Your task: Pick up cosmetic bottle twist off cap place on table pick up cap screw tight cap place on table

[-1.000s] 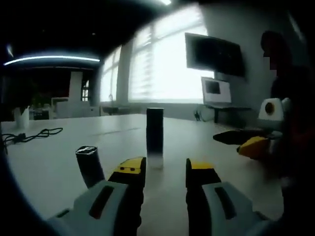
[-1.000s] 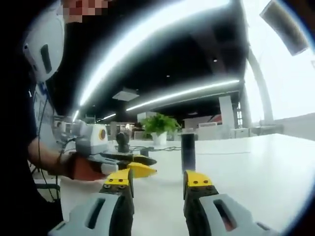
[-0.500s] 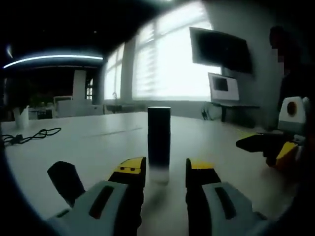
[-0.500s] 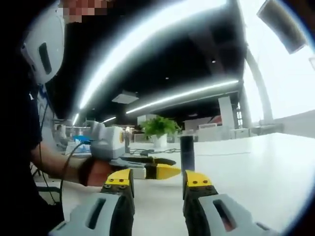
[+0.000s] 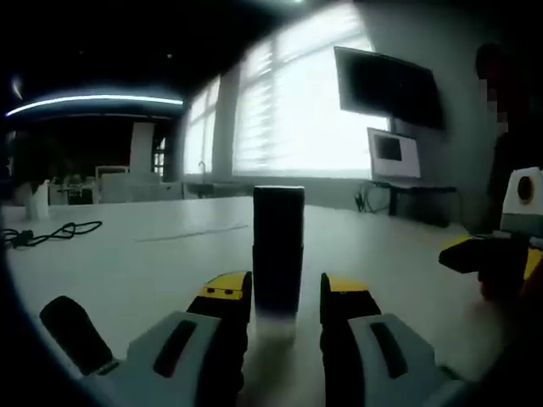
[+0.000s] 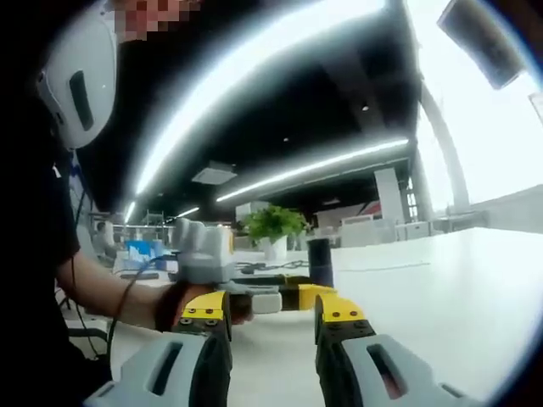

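In the left gripper view our left gripper has its yellow-tipped jaws standing apart, with the cosmetic bottle upright on the table between the two tips — whether the pads already touch its sides we cannot tell. The bottle is a dark, straight-sided cylinder with a faint seam partway up, which we take to be the line where the cap meets the body, and its base fades paler where it meets the tabletop. The step in hand, as we judge it, is the first pick-up: we should keep the bottle centred between the jaws, close on the body below the seam so the cap is left free for the other tool, and squeeze evenly, since a smooth, tall, narrow thing like this may tip or slip if pushed from one side. The table is pale, matte and flat; a black cable lies coiled far off on it, and a dark rounded object sits low beside our gripper's grey body. At the edge of this view the right gripper waits near, its dark and yellow jaws pointing in. In the right gripper view that tool's own jaws are open on nothing, and across from them the left gripper reaches toward the bottle — only its dark top is clear there.
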Motion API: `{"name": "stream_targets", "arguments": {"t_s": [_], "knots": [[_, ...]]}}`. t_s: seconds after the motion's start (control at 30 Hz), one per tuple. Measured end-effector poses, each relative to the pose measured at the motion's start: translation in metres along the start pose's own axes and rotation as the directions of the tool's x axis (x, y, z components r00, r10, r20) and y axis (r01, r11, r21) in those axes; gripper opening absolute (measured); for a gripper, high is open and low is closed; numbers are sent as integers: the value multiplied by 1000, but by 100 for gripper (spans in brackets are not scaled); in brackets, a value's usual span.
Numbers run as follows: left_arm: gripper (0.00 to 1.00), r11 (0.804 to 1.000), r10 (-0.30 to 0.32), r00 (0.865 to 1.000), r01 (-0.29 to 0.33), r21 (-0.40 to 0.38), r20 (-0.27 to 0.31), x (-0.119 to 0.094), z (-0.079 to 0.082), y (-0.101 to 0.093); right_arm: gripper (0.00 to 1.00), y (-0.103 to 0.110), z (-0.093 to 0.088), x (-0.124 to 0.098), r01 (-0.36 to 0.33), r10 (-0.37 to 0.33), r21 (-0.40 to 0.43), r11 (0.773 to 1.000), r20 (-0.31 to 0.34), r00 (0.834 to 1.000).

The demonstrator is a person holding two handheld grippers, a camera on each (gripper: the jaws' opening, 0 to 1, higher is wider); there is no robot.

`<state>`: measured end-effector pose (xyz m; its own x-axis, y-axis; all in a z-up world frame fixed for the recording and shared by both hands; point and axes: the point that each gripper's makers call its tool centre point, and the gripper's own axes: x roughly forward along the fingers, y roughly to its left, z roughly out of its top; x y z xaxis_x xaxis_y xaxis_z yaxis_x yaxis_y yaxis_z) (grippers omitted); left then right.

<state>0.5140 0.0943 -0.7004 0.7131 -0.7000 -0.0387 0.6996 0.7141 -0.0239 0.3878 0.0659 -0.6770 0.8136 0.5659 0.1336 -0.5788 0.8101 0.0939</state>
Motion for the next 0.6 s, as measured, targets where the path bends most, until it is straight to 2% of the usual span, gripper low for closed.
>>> {"name": "stream_targets", "arguments": {"t_s": [0.23, 0.43, 0.6], "knots": [[23, 1000, -11, 1000, 11, -16, 14, 13, 2, 0, 32, 2, 1, 1, -2, 2, 0, 1000, 4, 1000], [22, 1000, 5, 1000, -4, -18, 23, 26, 3, 3, 32, 2, 2, 2, 1, -1, -5, 1000, 4, 1000], [22, 1000, -6, 1000, 6, -5, 24, 28, 2, 1, 32, 2, 2, 2, 0, 0, -6, 1000, 2, 1000]]}}
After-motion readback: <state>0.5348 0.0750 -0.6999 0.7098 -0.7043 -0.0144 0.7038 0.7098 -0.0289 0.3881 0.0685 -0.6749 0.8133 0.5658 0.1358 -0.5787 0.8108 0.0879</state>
